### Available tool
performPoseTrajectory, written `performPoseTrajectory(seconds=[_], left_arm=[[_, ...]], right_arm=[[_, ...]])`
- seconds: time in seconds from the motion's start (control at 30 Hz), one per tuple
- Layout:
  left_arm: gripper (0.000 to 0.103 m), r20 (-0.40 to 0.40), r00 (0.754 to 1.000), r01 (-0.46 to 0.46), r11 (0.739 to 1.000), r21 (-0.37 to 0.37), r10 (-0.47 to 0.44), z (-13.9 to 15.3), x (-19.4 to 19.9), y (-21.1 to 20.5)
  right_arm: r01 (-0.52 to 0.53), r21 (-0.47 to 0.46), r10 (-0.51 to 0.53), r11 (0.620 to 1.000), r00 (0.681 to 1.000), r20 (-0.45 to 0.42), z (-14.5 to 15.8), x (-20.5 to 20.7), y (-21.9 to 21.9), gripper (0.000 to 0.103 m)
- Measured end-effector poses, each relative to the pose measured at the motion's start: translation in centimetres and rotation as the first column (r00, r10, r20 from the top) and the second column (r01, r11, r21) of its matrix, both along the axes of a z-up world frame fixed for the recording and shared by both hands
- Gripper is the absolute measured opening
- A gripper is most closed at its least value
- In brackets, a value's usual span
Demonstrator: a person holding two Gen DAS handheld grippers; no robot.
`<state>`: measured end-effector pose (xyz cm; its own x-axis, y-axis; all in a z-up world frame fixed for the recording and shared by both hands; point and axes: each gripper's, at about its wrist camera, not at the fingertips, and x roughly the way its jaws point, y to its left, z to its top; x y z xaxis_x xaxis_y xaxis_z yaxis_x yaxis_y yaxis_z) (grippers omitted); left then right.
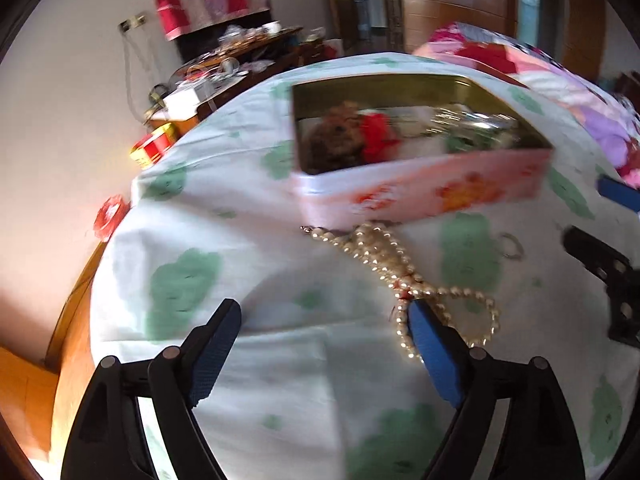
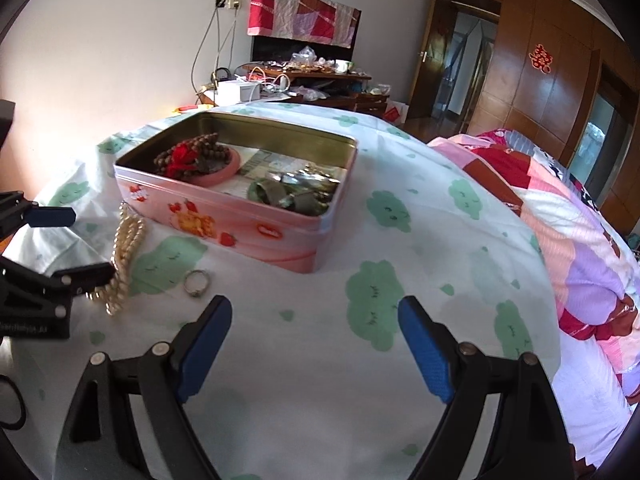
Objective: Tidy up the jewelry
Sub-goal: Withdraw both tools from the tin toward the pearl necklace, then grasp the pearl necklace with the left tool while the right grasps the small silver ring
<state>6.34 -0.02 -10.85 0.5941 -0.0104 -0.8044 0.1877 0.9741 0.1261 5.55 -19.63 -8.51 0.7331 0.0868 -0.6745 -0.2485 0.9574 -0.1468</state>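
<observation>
A pink tin box (image 2: pixel 256 228) stands open on the bed, holding brown beads with a red tassel (image 2: pixel 188 158) and green and silver pieces (image 2: pixel 292 192). It also shows in the left wrist view (image 1: pixel 420 190). A pearl necklace (image 1: pixel 404 276) lies on the sheet in front of the box, also seen in the right wrist view (image 2: pixel 126 252). A silver ring (image 2: pixel 197 282) lies beside it, also in the left wrist view (image 1: pixel 511 246). My left gripper (image 1: pixel 324 312) is open, its right finger touching the pearls. My right gripper (image 2: pixel 316 308) is open and empty above the sheet.
The bed sheet (image 2: pixel 360 360) is white with green clouds. A pink and red quilt (image 2: pixel 580 248) lies at the right. A cluttered wooden desk (image 2: pixel 312 80) stands behind the bed by the wall. The left gripper's fingers (image 2: pixel 52 216) show at the right wrist view's left edge.
</observation>
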Motion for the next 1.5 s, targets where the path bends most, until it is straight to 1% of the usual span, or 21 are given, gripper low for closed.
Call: performPoseTrajectory(seconds=[0.13,0.17,0.23,0.3,0.4,0.43,0.5,0.57,0.63,0.7,0.73,0.77,0.83,0.87,0.9,0.93,1.0,1.07,1.17,1.33,1.5], left_arm=[[0.086,0.009,0.998,-0.064,0.997,0.035,0.064,0.1,1.0,1.6],[0.086,0.005,0.998,-0.07,0.997,0.027,0.07,0.2,1.1,2.0],[0.086,0.014,0.997,-0.076,0.997,-0.025,0.076,1.0,1.0,2.6],[0.085,0.034,0.997,-0.065,0.995,-0.072,0.067,1.9,0.6,2.8],[0.085,0.031,0.998,-0.059,0.992,-0.108,0.063,2.2,0.7,2.6],[0.085,0.023,0.998,-0.063,0.991,-0.118,0.066,2.0,0.8,2.5],[0.085,0.002,0.997,-0.078,0.987,-0.139,0.079,1.4,1.3,2.4],[0.085,-0.014,0.996,-0.085,0.985,-0.15,0.084,0.8,1.8,2.2],[0.085,-0.007,0.997,-0.082,0.986,-0.145,0.082,0.6,2.2,1.9],[0.085,-0.004,0.998,-0.07,0.987,-0.148,0.07,0.7,2.2,1.4],[0.085,-0.001,0.998,-0.061,0.987,-0.149,0.062,0.7,2.2,1.3],[0.085,0.001,0.998,-0.055,0.988,-0.146,0.055,0.7,2.0,1.2],[0.067,-0.01,0.999,-0.038,0.99,-0.138,0.036,0.3,2.2,0.6],[0.051,-0.016,1.0,-0.026,0.99,-0.138,0.024,0.1,2.1,0.5],[0.041,-0.015,1.0,-0.02,0.992,-0.128,0.019,0.0,2.1,0.3],[0.037,-0.008,1.0,-0.007,0.992,-0.122,0.006,0.0,1.9,0.1],[0.022,-0.01,1.0,0.001,0.991,-0.133,-0.002,0.1,1.7,0.1],[0.016,-0.014,1.0,0.003,0.989,-0.15,-0.005,0.2,1.6,0.4],[0.013,-0.014,1.0,0.01,0.984,-0.177,-0.013,0.5,1.2,1.0],[0.013,0.024,1.0,0.015,0.979,-0.201,-0.01,2.1,0.2,2.0],[0.013,0.072,0.997,0.017,0.975,-0.221,-0.001,4.4,-0.6,2.7]], right_arm=[[-0.031,0.052,0.032,0.998,0.999,-0.017,0.5,0.3,0.9,0.087],[-0.044,0.068,0.046,0.997,0.999,-0.028,0.6,0.5,1.3,0.087],[-0.056,0.077,0.06,0.995,0.997,-0.049,0.4,0.8,2.1,0.087],[-0.07,0.084,0.076,0.994,0.995,-0.071,0.1,1.2,2.7,0.081],[-0.092,0.081,0.101,0.992,0.989,-0.107,-0.4,1.8,3.6,0.069],[-0.097,0.084,0.107,0.992,0.987,-0.117,-0.6,2.0,3.7,0.062],[-0.114,0.096,0.127,0.989,0.98,-0.153,-1.1,2.4,3.9,0.059],[-0.136,0.09,0.151,0.987,0.971,-0.185,-1.5,2.6,4.3,0.048],[-0.157,0.083,0.169,0.984,0.97,-0.176,-1.5,2.3,4.5,0.041],[-0.172,0.084,0.185,0.981,0.967,-0.174,-1.5,2.1,4.6,0.031],[-0.179,0.085,0.191,0.98,0.967,-0.171,-1.5,2.0,4.6,0.021],[-0.18,0.08,0.191,0.98,0.967,-0.17,-1.5,1.9,4.7,0.021],[-0.183,0.075,0.193,0.98,0.967,-0.167,-1.4,1.8,4.8,0.021],[-0.186,0.076,0.196,0.98,0.967,-0.163,-1.4,1.6,4.8,0.021],[-0.186,0.079,0.197,0.979,0.968,-0.157,-1.3,1.4,4.8,0.021],[-0.188,0.079,0.198,0.979,0.969,-0.147,-1.1,1.1,4.7,0.021],[-0.188,0.075,0.197,0.979,0.972,-0.129,-1.0,0.6,4.7,0.021],[-0.188,0.074,0.196,0.979,0.974,-0.116,-0.8,0.1,4.5,0.021],[-0.187,0.073,0.193,0.98,0.977,-0.096,-0.5,-0.6,4.1,0.021],[-0.178,0.076,0.183,0.981,0.981,-0.065,0.3,-1.0,3.6,0.021],[-0.172,0.09,0.175,0.981,0.984,-0.034,1.4,-1.2,3.1,0.021]])
